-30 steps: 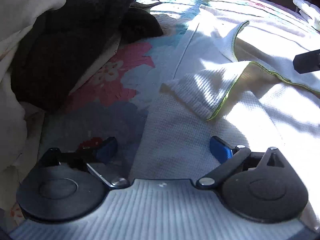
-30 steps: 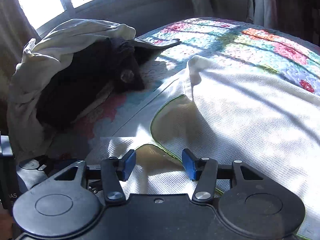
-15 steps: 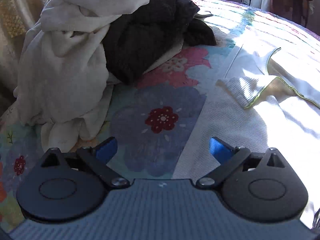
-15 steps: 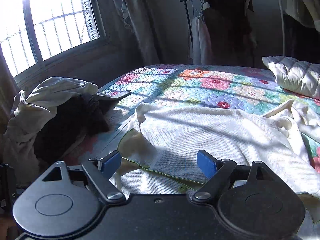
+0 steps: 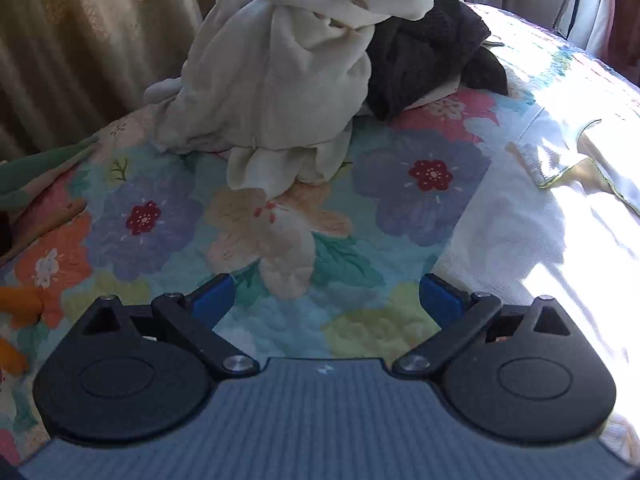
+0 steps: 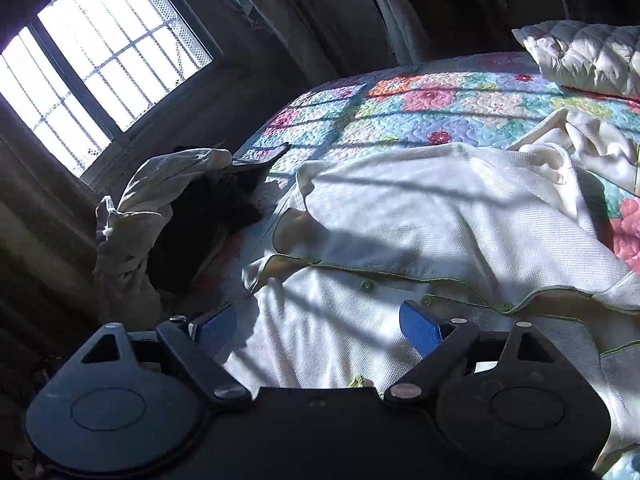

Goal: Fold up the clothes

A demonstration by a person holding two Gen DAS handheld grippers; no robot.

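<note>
A white waffle-knit cardigan with green trim and small green buttons lies spread on the floral quilt; its edge and collar show at the right of the left wrist view. My left gripper is open and empty, above bare quilt just left of the cardigan's edge. My right gripper is open and empty, raised over the cardigan's button placket.
A pile of cream cloth and a dark garment sits at the quilt's corner, also in the right wrist view. Curtains hang behind it. A window and a white pillow are in view.
Both grippers have pulled back and up from the cardigan. The left has swung left over bare quilt. The right jaws have opened wide and let go of the collar area.
</note>
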